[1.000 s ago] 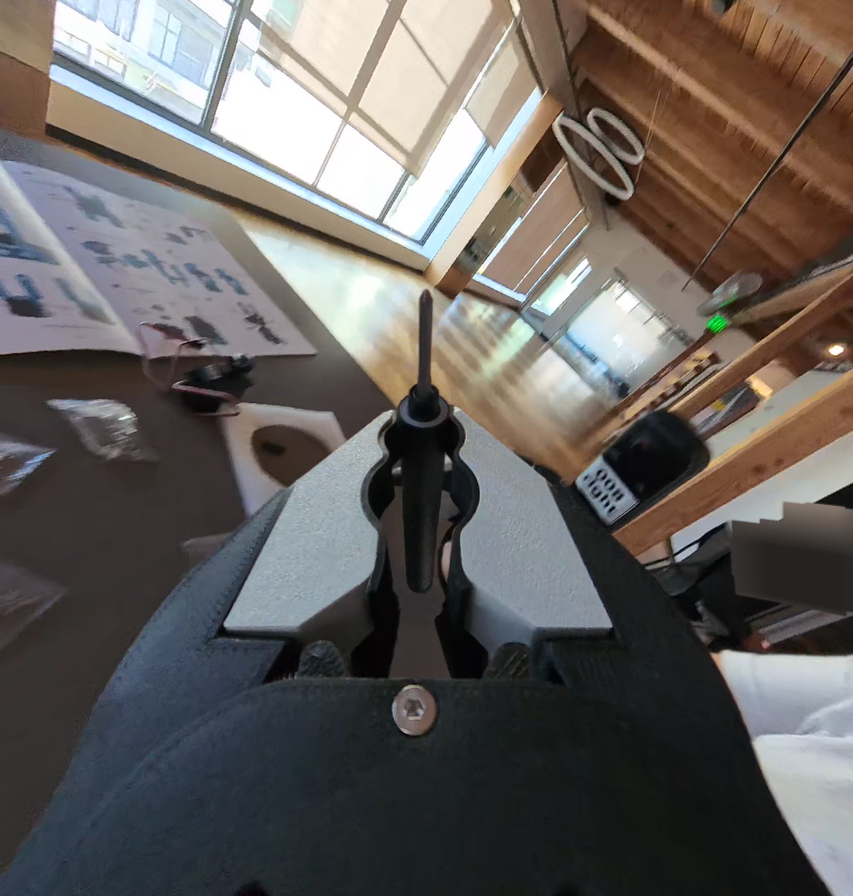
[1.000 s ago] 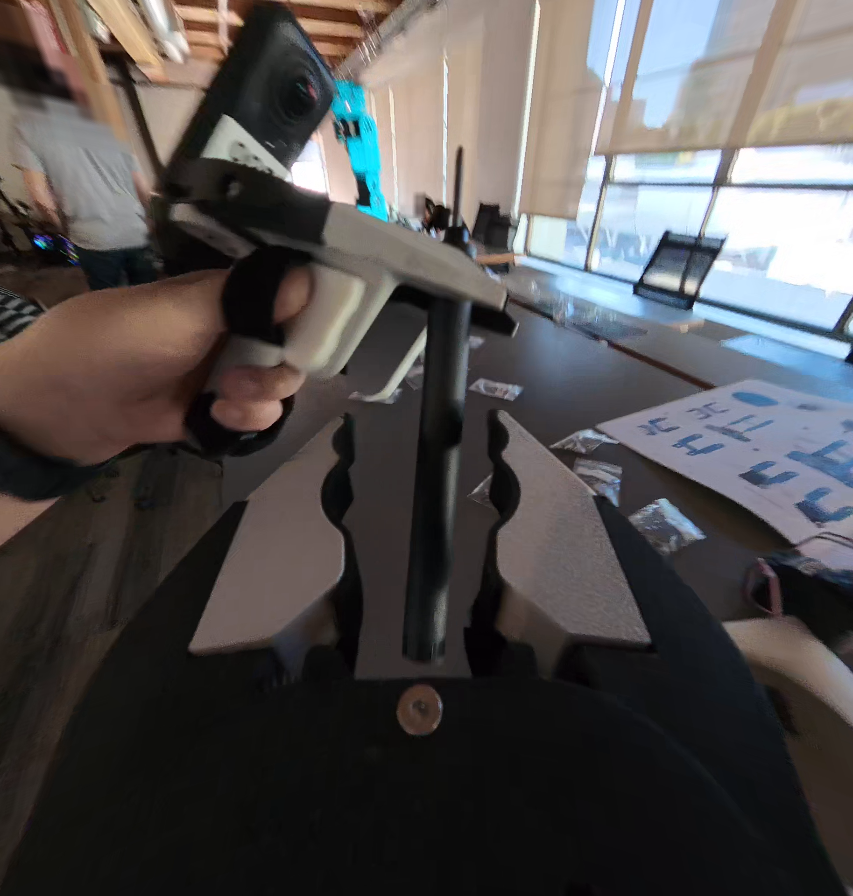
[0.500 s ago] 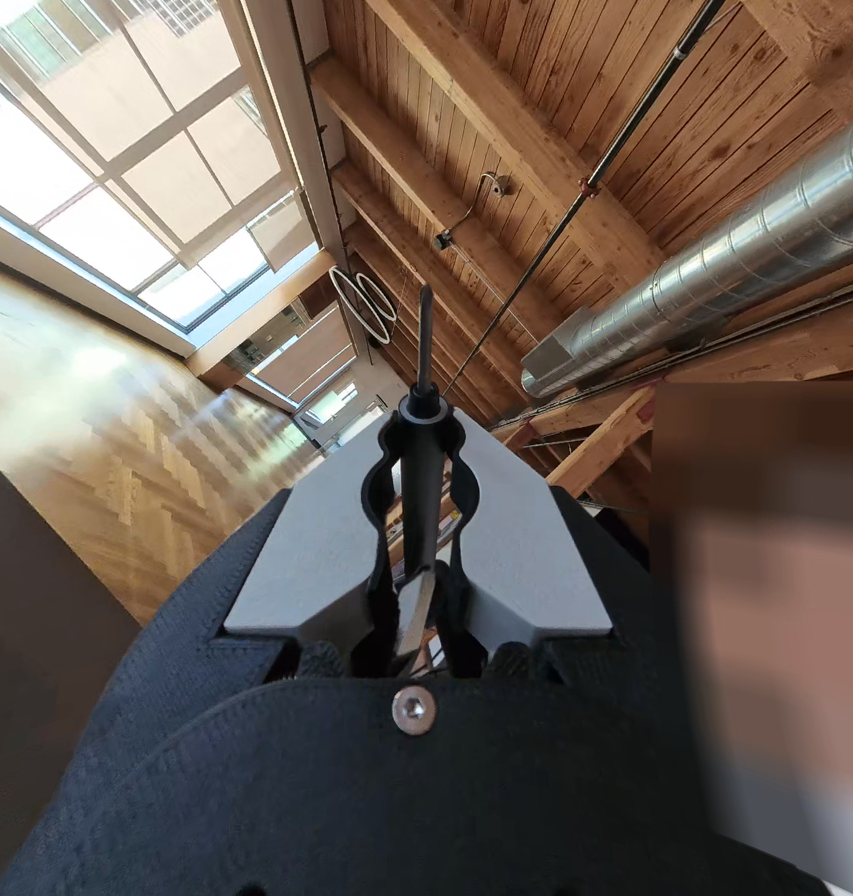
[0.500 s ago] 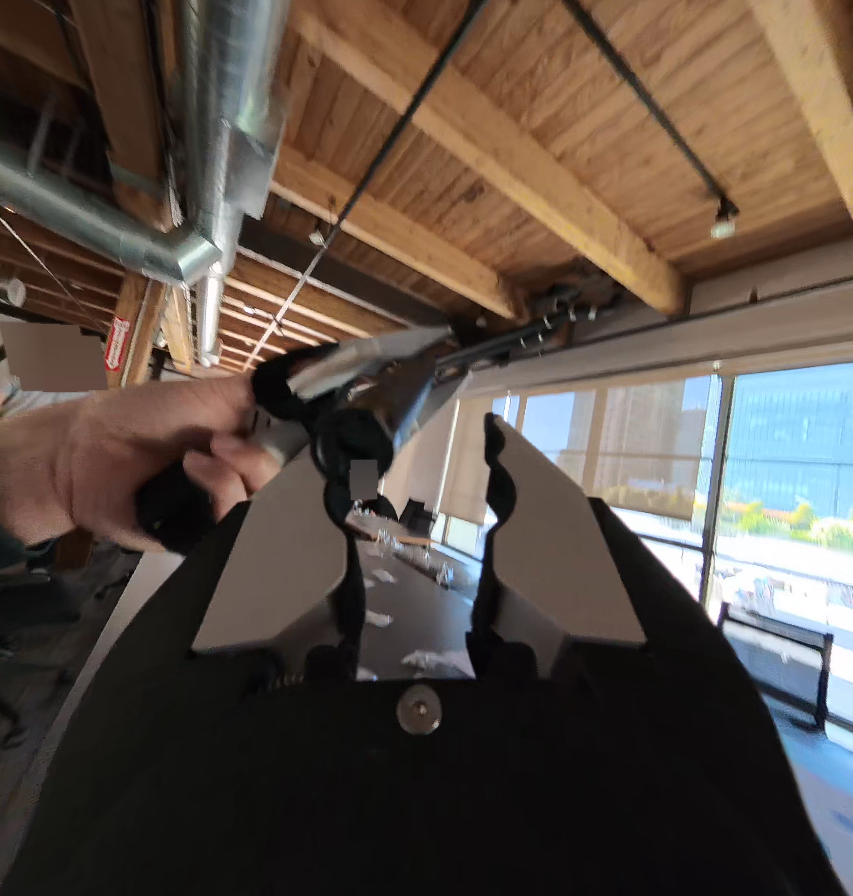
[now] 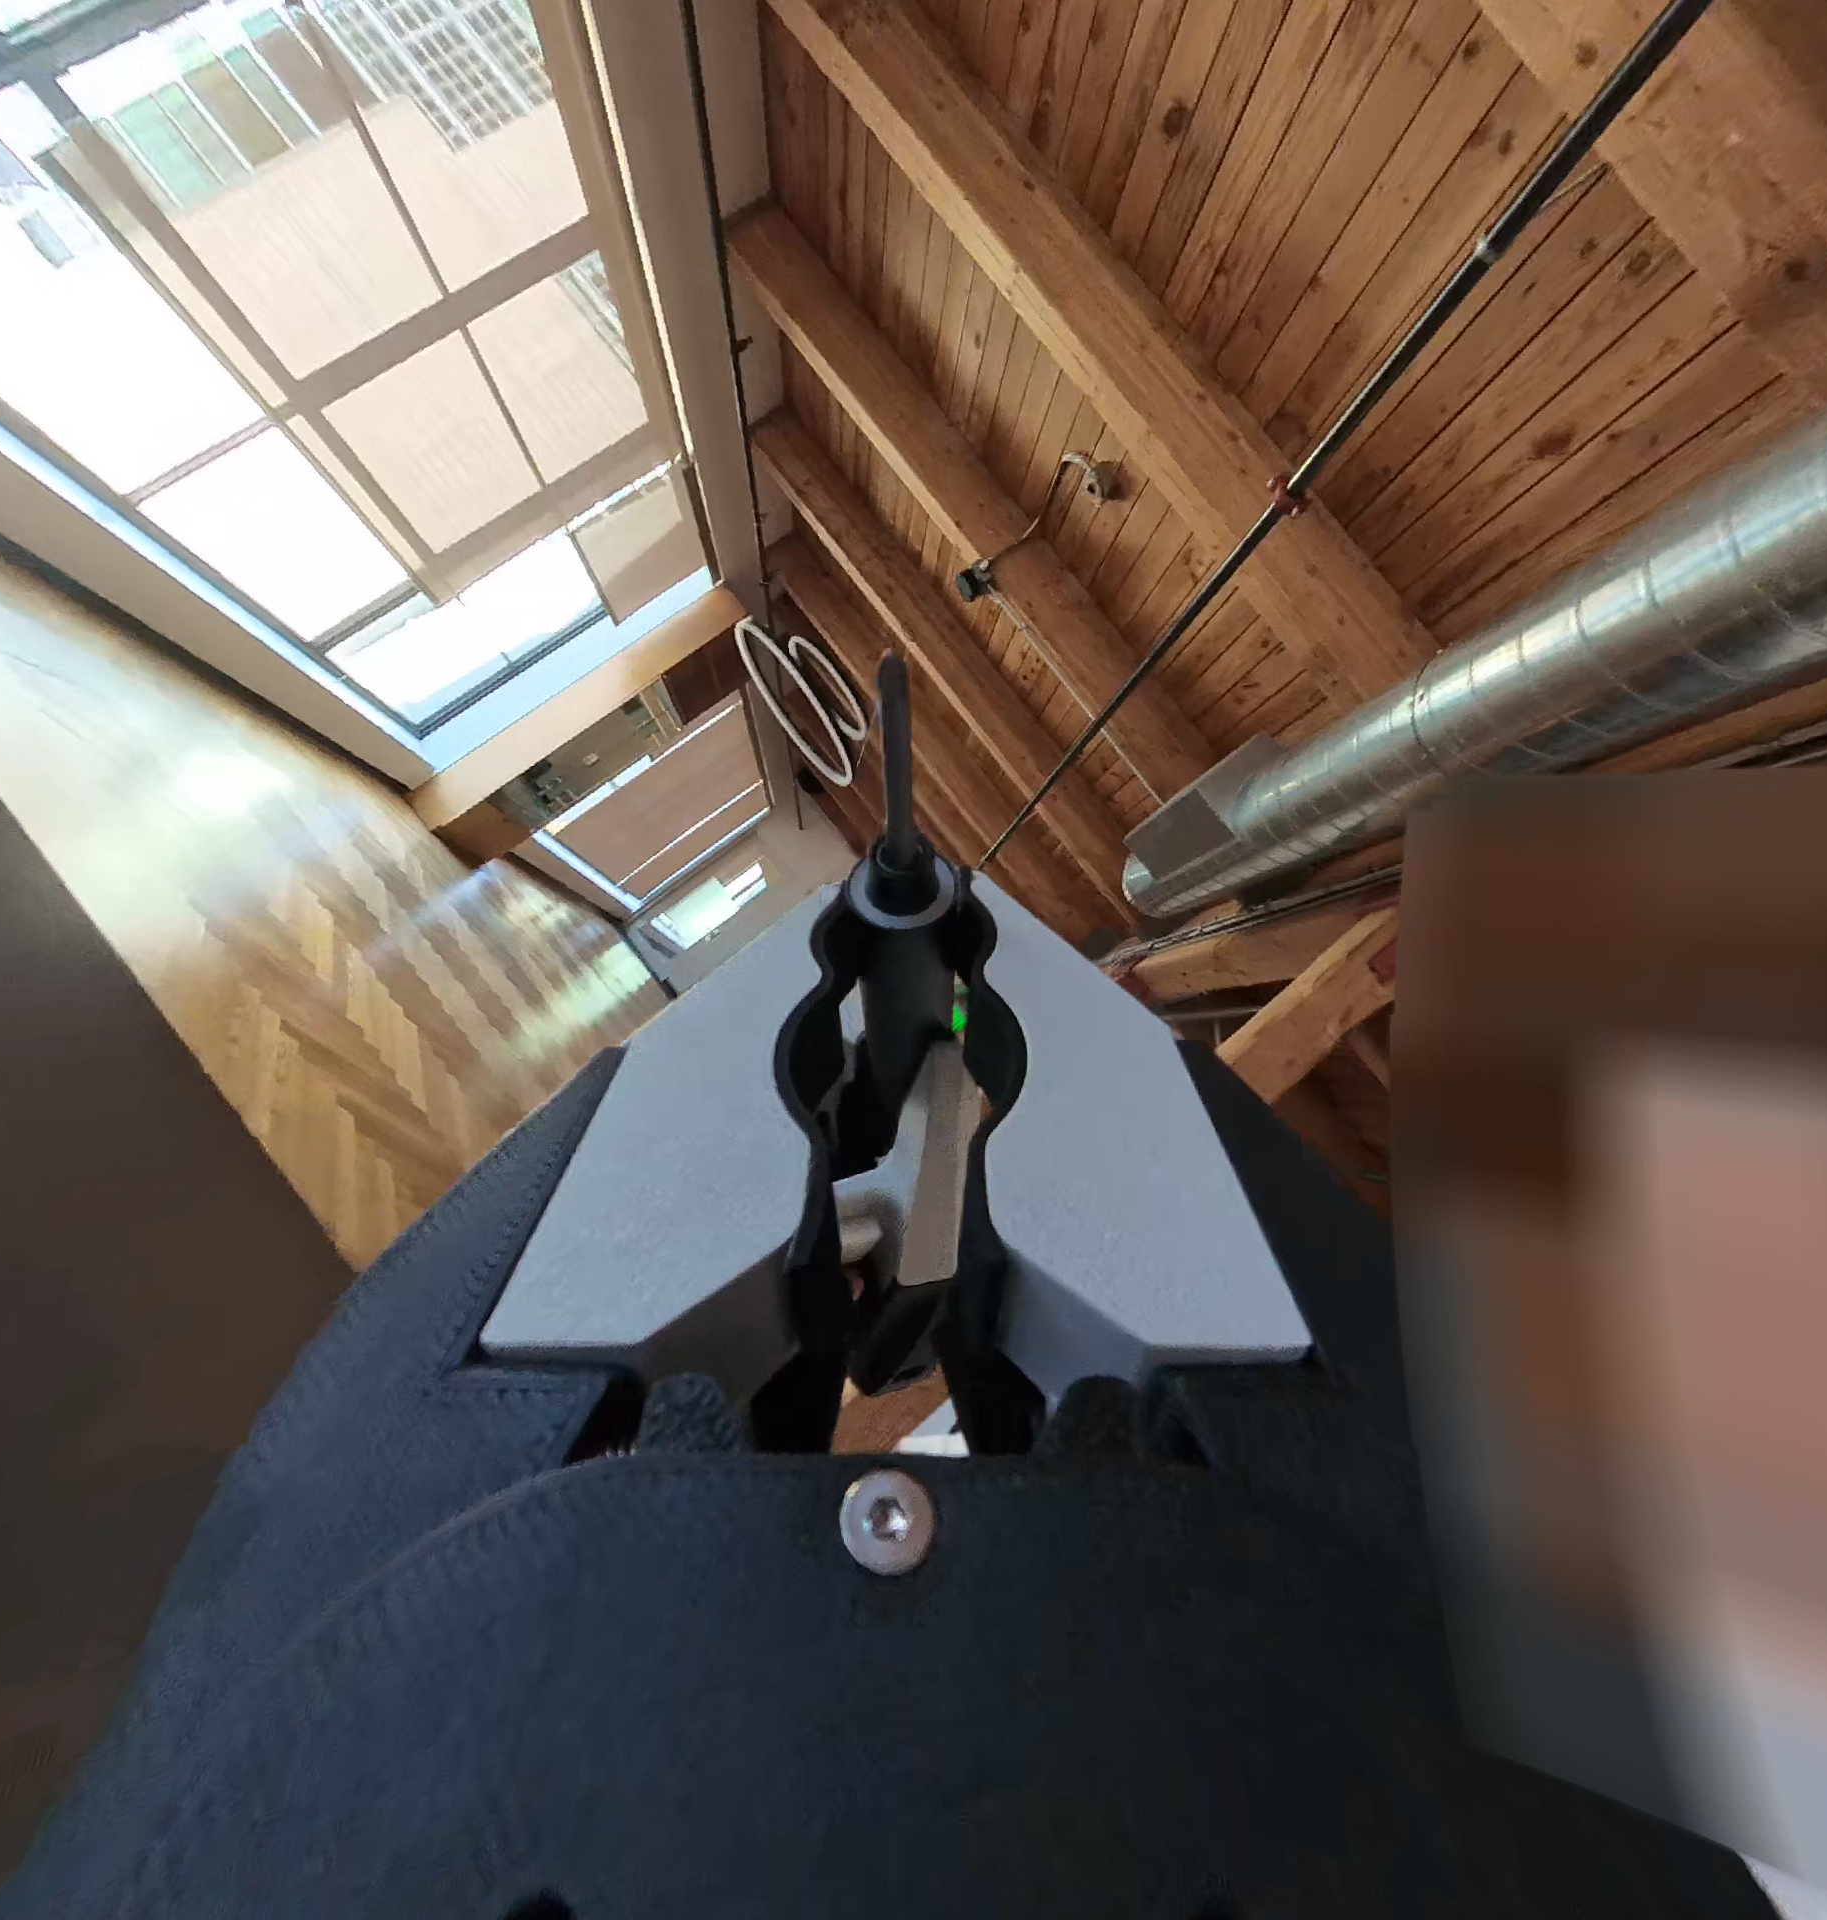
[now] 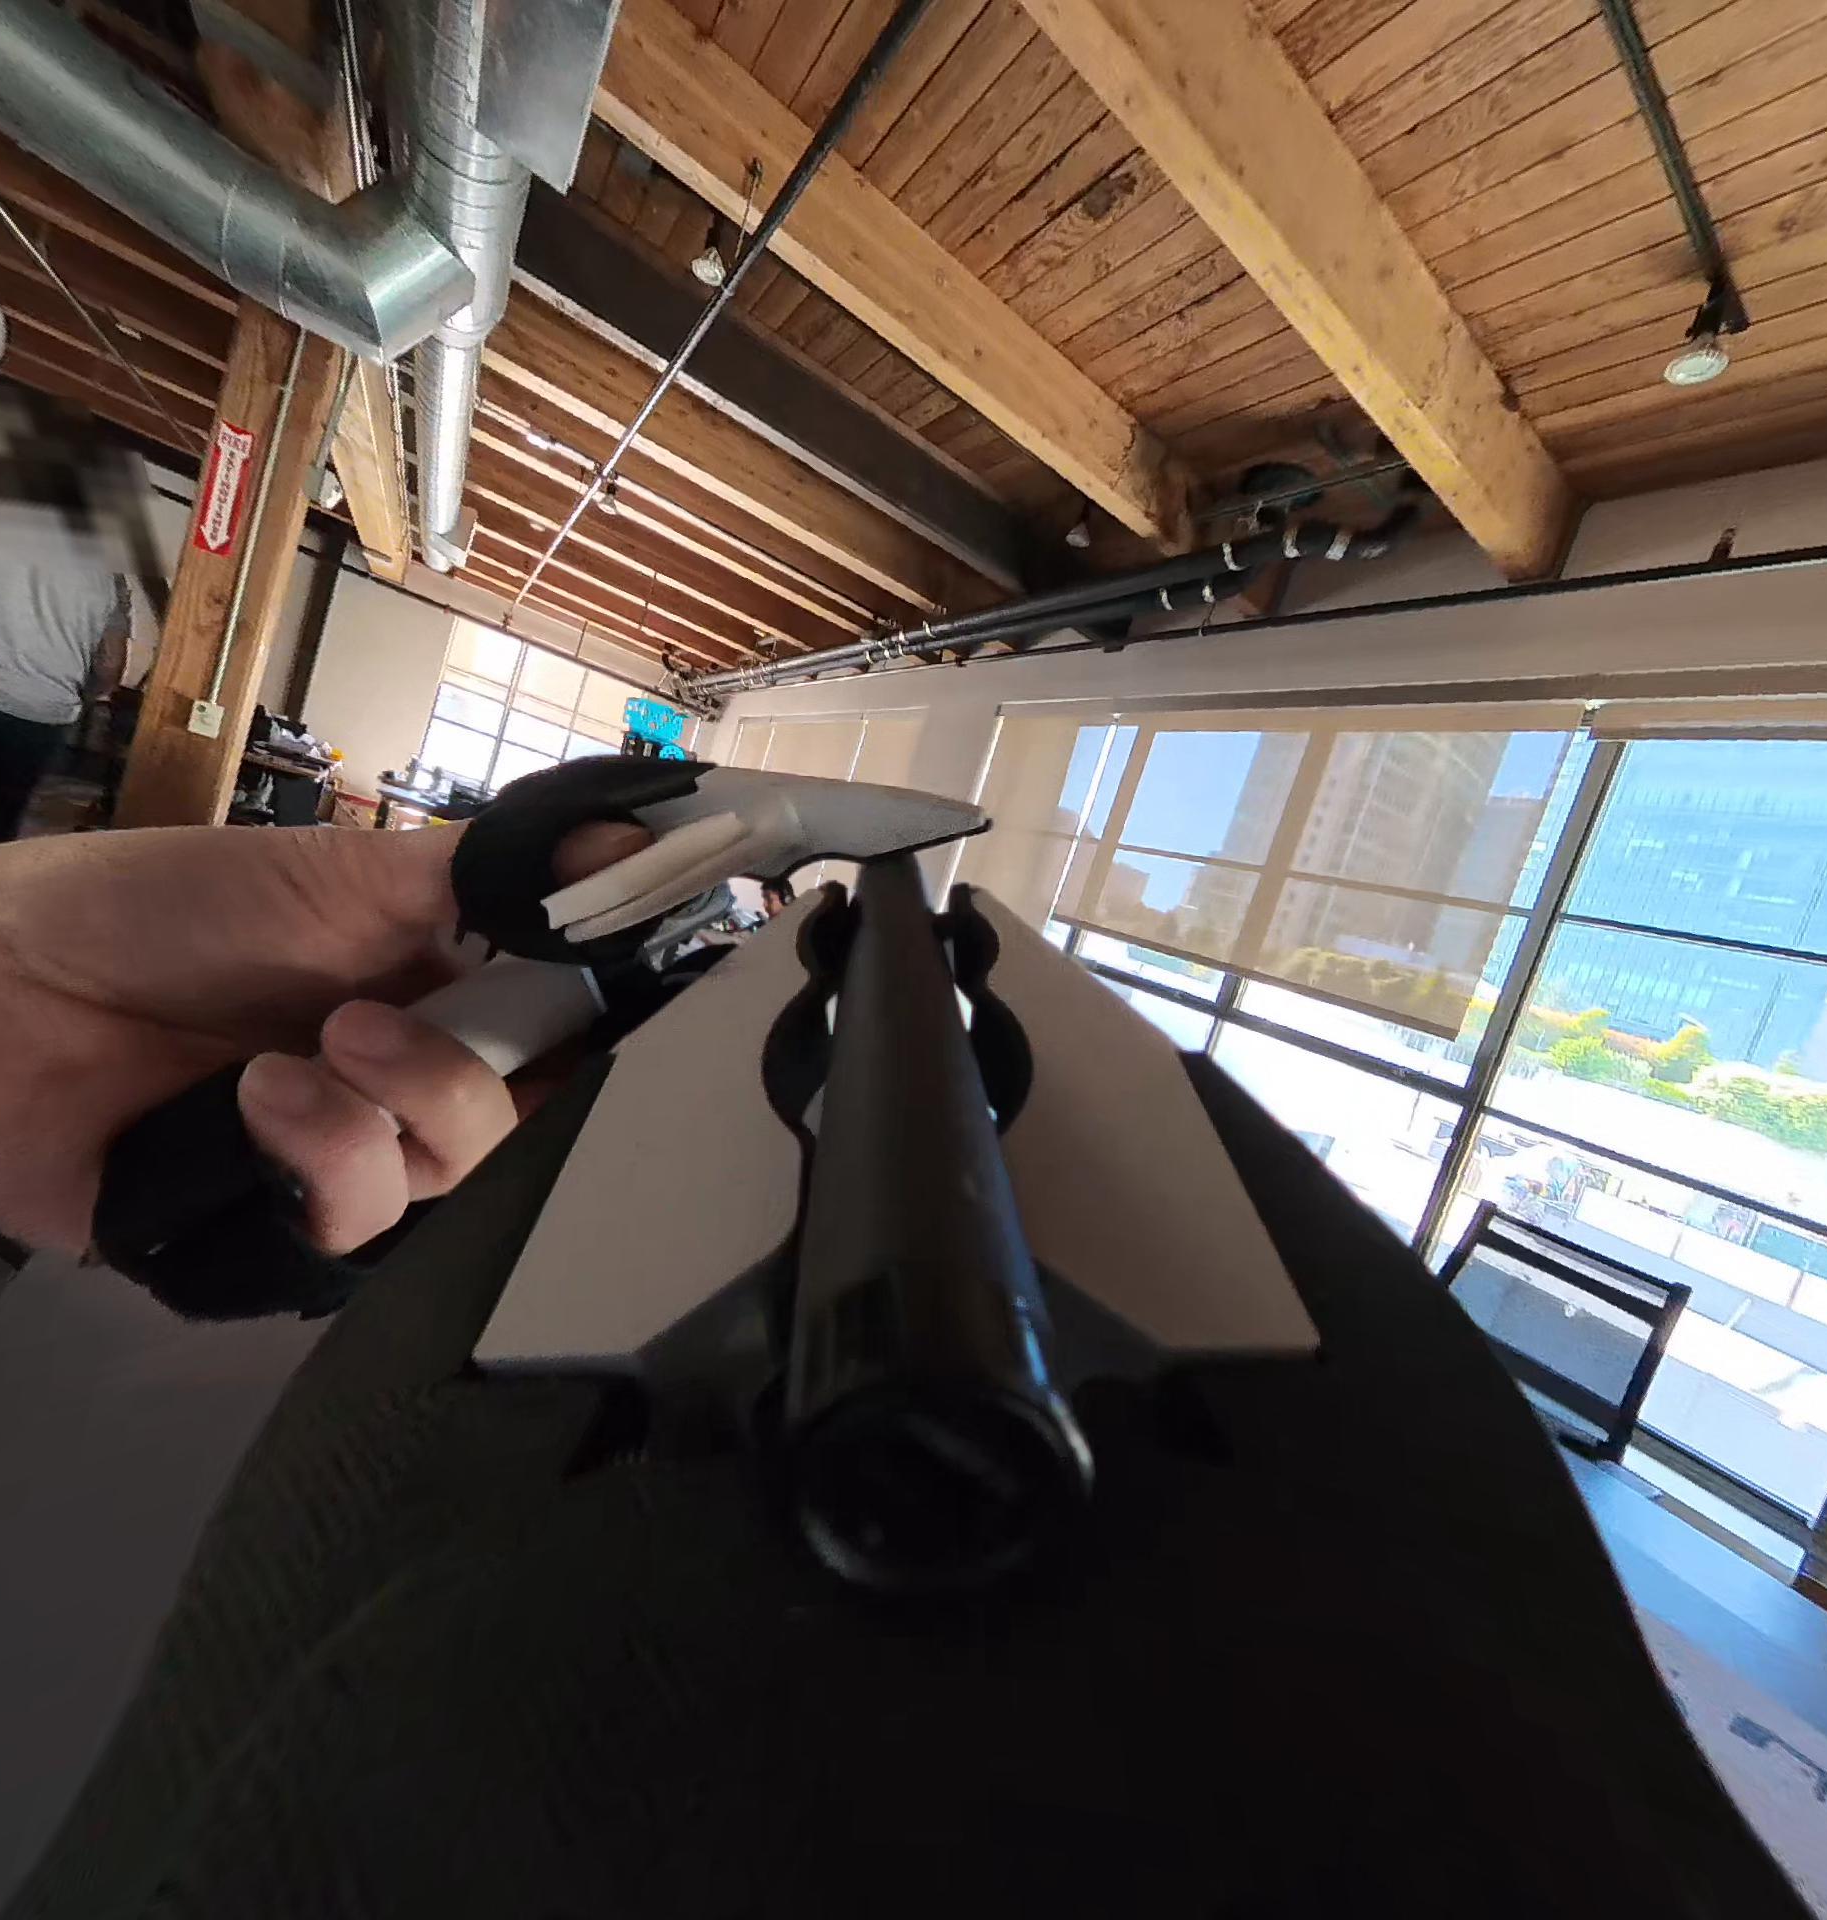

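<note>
My left gripper (image 5: 904, 914) is shut on a black screwdriver (image 5: 893, 748), gripping it at the collar; the thin shaft points forward and up toward the ceiling. A grey finger of the other gripper (image 5: 935, 1174) shows through the gap behind the jaws. In the right wrist view the screwdriver's black handle (image 6: 919, 1195) runs between the fingers of my right gripper (image 6: 893, 904), butt end toward the camera, and the jaws press on it from both sides. The left gripper (image 6: 784, 821), held by a hand (image 6: 213, 987), meets the screwdriver at its far end.
Both views tilt up at wooden ceiling beams (image 5: 1096, 312) and a metal duct (image 5: 1511, 748). The dark table (image 5: 57, 1143) is at the left edge. Windows (image 6: 1511, 935), a black chair (image 6: 1563, 1340) and a white sheet (image 6: 1802, 1766) are at the right. A person (image 6: 26, 623) stands far left. My two grippers' fingertips are within a few centimetres of each other.
Both grippers have swung up from the table toward the ceiling. My right gripper, open half a second ago, has closed around the screwdriver handle. The left gripper has kept its grip.
</note>
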Tool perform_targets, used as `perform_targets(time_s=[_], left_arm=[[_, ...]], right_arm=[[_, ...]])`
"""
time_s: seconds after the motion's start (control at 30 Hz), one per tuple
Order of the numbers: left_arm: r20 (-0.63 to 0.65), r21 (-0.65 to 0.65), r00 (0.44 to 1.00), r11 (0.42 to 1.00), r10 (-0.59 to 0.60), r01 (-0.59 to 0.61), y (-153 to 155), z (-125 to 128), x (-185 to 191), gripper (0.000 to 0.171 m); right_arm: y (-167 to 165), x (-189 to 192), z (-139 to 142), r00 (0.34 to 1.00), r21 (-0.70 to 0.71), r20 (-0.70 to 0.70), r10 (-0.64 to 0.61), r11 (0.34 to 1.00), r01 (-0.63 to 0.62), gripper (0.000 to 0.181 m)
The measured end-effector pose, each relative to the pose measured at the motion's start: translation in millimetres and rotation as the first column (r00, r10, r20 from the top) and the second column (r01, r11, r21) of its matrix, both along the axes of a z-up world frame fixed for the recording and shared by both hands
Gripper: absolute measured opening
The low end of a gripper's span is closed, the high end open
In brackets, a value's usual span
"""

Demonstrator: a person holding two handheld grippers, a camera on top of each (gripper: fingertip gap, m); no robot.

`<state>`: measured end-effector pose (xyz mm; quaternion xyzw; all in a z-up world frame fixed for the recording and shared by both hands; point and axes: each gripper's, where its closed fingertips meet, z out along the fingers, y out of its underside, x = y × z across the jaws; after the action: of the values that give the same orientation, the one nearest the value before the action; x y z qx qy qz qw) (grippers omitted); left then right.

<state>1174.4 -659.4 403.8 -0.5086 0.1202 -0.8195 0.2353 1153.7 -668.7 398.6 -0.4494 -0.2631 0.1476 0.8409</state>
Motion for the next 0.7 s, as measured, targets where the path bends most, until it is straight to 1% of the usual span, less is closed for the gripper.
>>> perform_targets(time_s=[0.07, 0.17, 0.27, 0.33, 0.53, 0.63, 0.7], left_arm=[[0.029, -0.037, 0.999, 0.999, 0.026, -0.025, 3.4, -2.3, 5.1, 0.016], [0.015, -0.052, 0.998, 0.996, 0.069, -0.068, 4.8, -8.0, 17.9, 0.016], [0.025, -0.054, 0.992, 0.991, 0.126, -0.125, 0.5, -9.5, 38.7, 0.016], [0.034, -0.052, 0.982, 0.982, 0.185, -0.183, -3.4, -11.4, 55.1, 0.016], [0.079, -0.072, 0.949, 0.952, 0.304, -0.299, -21.3, -14.3, 101.8, 0.016], [0.081, -0.075, 0.927, 0.929, 0.367, -0.362, -27.3, -13.9, 111.5, 0.016], [0.066, -0.057, 0.912, 0.914, 0.405, -0.401, -31.1, -14.5, 113.6, 0.016]], right_arm=[[2.0, 3.4, -2.5, 0.999, -0.023, 0.021, 0.032, 0.999, -0.031, 0.015], [4.1, 15.8, -7.4, 0.991, -0.088, 0.066, 0.12, 0.99, -0.114, 0.016], [0.1, 36.6, -9.0, 0.972, -0.123, 0.074, 0.222, 0.97, -0.212, 0.016], [-3.8, 53.4, -11.2, 0.958, -0.143, 0.098, 0.268, 0.957, -0.253, 0.016], [-22.0, 103.2, -16.2, 0.904, -0.239, 0.143, 0.404, 0.9, -0.364, 0.016], [-28.1, 115.0, -16.3, 0.868, -0.321, 0.108, 0.485, 0.843, -0.431, 0.016], [-32.0, 117.7, -17.0, 0.842, -0.332, 0.102, 0.53, 0.816, -0.473, 0.016]])
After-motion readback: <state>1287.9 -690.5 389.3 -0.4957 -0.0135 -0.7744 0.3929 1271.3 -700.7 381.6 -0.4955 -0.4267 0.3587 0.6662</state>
